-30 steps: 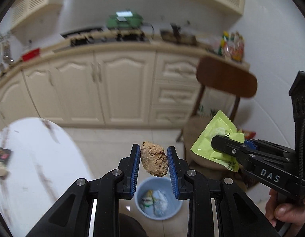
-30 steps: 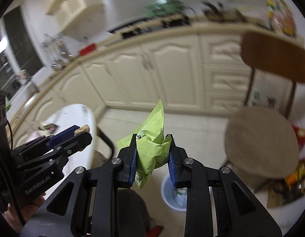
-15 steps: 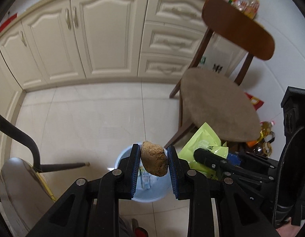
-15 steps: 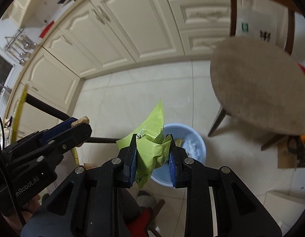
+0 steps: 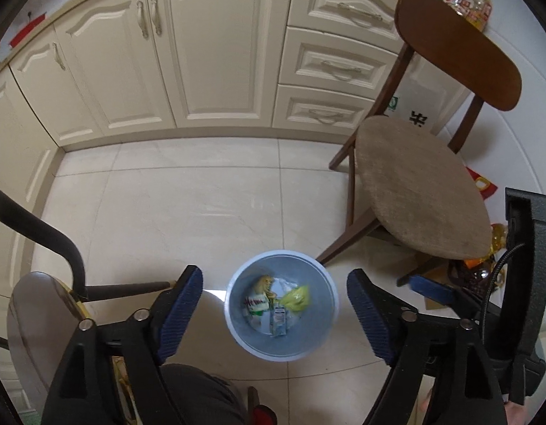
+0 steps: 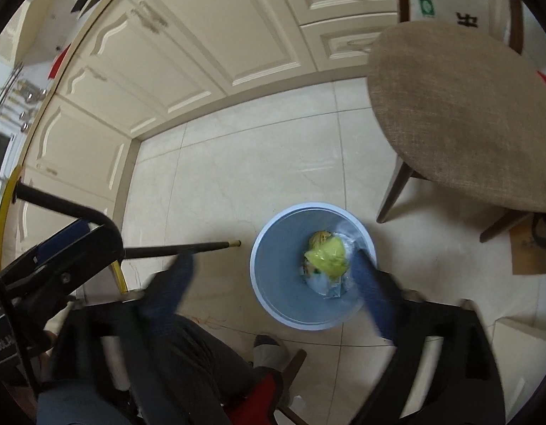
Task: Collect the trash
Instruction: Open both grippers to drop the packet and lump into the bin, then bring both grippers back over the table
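Lying in the round pale-blue plastic bin [image 5: 280,313] on the tiled floor, the crumpled green wrapper [image 5: 297,296] marks the drop; left claw [image 5: 274,313] and right claw [image 6: 273,285], jaws just opened, hang empty above, next likely fetching more trash

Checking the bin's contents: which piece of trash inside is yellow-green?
The crumpled wrapper lying on top in the blue bin; the other packets beside it are mostly white.
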`<act>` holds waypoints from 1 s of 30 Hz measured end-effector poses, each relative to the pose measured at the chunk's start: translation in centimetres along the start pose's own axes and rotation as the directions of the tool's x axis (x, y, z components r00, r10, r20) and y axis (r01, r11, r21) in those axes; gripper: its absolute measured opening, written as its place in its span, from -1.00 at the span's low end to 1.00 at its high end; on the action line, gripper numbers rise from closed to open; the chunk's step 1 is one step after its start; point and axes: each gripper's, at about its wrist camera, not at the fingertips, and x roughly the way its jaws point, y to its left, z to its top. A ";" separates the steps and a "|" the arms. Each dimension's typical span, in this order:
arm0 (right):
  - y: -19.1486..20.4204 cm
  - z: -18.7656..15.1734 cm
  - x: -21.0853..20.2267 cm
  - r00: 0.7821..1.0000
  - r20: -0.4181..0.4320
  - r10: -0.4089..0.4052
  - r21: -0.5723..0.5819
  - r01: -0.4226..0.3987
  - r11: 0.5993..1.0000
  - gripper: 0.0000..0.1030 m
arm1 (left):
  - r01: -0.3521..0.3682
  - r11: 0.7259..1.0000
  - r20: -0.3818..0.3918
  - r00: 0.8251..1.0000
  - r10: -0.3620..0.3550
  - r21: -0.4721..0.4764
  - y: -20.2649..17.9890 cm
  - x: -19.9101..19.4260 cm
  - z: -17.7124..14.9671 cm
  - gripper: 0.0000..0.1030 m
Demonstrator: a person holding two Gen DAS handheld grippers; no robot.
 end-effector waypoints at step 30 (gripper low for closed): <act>18.5 -2.5 -18.9 0.937 0.320 0.144 -0.247 -0.064 0.967 1.00 | -0.120 0.989 0.457 0.877 0.146 -0.086 8.7 -32.9 -17.9 0.99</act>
